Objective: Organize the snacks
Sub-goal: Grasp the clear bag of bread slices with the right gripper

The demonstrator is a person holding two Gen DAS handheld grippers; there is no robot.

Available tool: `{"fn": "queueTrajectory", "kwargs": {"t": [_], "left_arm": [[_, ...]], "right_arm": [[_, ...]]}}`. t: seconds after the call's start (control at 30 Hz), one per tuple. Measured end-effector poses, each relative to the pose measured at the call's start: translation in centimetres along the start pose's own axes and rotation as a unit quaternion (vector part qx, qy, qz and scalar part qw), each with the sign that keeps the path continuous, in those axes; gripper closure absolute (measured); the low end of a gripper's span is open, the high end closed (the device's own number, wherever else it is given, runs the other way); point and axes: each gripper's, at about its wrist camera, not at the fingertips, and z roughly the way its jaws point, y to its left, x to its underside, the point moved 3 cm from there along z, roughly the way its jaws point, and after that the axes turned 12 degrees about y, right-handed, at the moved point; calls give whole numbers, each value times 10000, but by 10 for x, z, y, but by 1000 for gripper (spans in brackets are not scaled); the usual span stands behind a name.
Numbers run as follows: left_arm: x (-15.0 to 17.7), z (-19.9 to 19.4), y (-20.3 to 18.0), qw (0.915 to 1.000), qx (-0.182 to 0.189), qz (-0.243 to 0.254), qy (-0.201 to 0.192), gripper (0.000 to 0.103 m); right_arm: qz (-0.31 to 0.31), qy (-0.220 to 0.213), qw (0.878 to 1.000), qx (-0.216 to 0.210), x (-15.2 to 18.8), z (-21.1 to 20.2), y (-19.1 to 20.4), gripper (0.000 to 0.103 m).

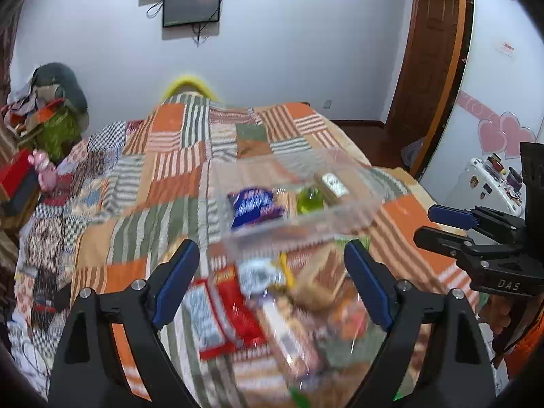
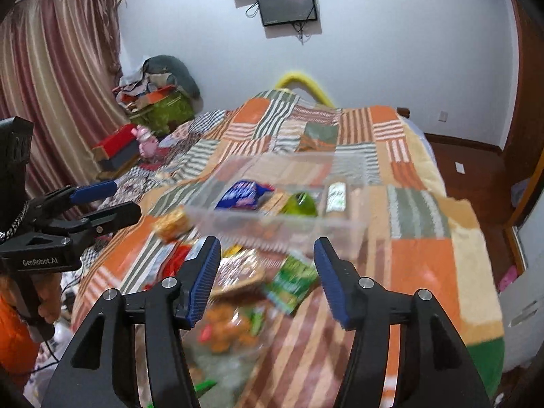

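A clear plastic bin [image 1: 306, 221] [image 2: 282, 224] lies on the patchwork bed. In it are a blue snack bag [image 1: 255, 205] [image 2: 243, 195], a green item [image 1: 309, 200] [image 2: 301, 205] and a pale packet [image 1: 335, 185] [image 2: 336, 195]. In front of it is a blurred pile of loose snacks: a red packet [image 1: 234, 309], a green packet [image 2: 292, 280], a bag of orange pieces [image 2: 226, 329]. My left gripper [image 1: 272, 278] is open and empty above the pile. My right gripper [image 2: 267, 268] is open and empty above the pile too; it also shows at the right of the left wrist view [image 1: 442, 226].
The patchwork bedspread [image 1: 163, 176] [image 2: 418, 224] covers the bed. A red box [image 2: 115, 146] and a pink toy [image 2: 146, 141] lie at the bed's left side. Curtains [image 2: 51, 95] hang at left. A white fridge [image 1: 486, 187] and a wooden door [image 1: 428, 51] stand at right.
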Motion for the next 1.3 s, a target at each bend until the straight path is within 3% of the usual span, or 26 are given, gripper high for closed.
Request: {"fn": "queueTrajectory", "kwargs": {"t": [0.13, 0.2, 0.63, 0.93, 1.03, 1.3], "left_arm": [[36, -4, 12, 9995, -13, -182, 239, 14], [51, -5, 17, 9990, 18, -302, 332, 14], [133, -12, 38, 9949, 55, -735, 695, 14], [153, 1, 54, 9887, 216, -1155, 932, 14], [156, 4, 56, 9875, 268, -1211, 976, 14], [156, 11, 52, 9870, 302, -1199, 1028, 14]], "right_arm": [[-57, 203, 9997, -151, 21, 3, 18, 40], [-73, 298, 9993, -218, 31, 5, 27, 31], [-566, 1132, 9903, -580, 79, 48, 88, 20], [-719, 1624, 9821, -620, 92, 72, 105, 13], [-772, 1663, 9816, -541, 93, 79, 107, 9], [-834, 1752, 9799, -469, 91, 90, 108, 10]]}}
